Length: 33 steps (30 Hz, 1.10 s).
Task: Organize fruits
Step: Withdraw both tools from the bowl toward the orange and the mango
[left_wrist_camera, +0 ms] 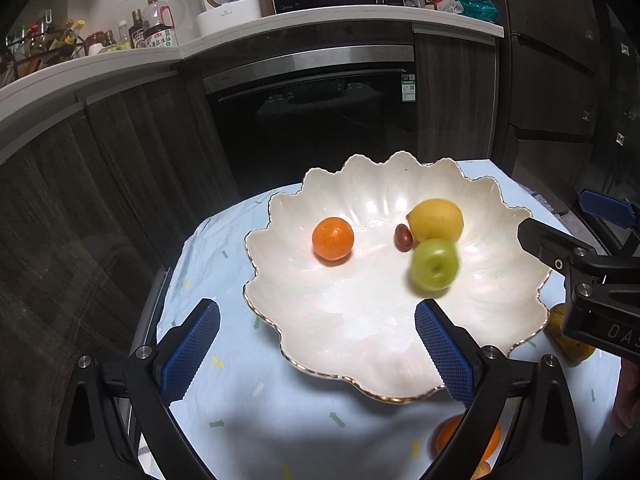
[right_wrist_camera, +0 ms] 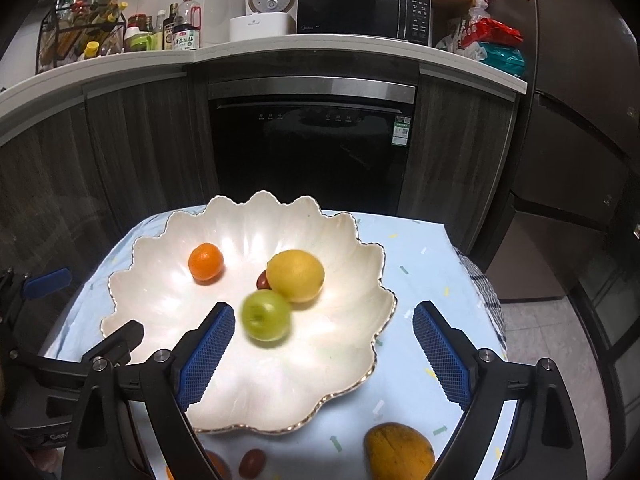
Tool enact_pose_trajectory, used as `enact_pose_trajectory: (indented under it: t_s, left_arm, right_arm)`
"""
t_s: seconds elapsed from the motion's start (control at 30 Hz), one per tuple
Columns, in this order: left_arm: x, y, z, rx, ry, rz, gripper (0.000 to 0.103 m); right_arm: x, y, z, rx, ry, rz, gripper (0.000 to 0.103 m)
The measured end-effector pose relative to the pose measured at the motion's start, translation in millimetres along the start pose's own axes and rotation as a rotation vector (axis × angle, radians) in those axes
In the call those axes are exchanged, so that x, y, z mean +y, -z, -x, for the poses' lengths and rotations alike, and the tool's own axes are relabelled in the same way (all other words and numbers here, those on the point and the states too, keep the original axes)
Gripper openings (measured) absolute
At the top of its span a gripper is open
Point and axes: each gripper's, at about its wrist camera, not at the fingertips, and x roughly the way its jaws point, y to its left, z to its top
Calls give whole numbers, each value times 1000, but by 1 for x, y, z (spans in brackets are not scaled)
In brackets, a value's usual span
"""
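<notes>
Both claws (left_wrist_camera: 316,344) (right_wrist_camera: 324,350) agape, empty; blurred green apple (right_wrist_camera: 266,320) in bowl (right_wrist_camera: 160,304)

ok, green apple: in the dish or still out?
In. The green apple lies inside the white dish beside the lemon, blurred, and neither open gripper holds it.

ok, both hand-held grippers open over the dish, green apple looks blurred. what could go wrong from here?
1. The green apple is motion-blurred, so probably moving; it may knock the lemon or the small red fruit, or roll toward the scalloped dish's low rim.
2. The mango lies near the tablecloth's front edge; a clumsy grasp could push it off.
3. The right hand-held gripper and left hand-held gripper are close together and may collide.
</notes>
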Motion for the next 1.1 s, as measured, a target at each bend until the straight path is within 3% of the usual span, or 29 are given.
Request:
enact_pose_trajectory:
  t_s: [1.1]
  left_arm:
    - [-14, 30, 63, -32, 21, -9, 100]
  right_arm:
    - [-15, 32, 61, -27, 1, -37, 92]
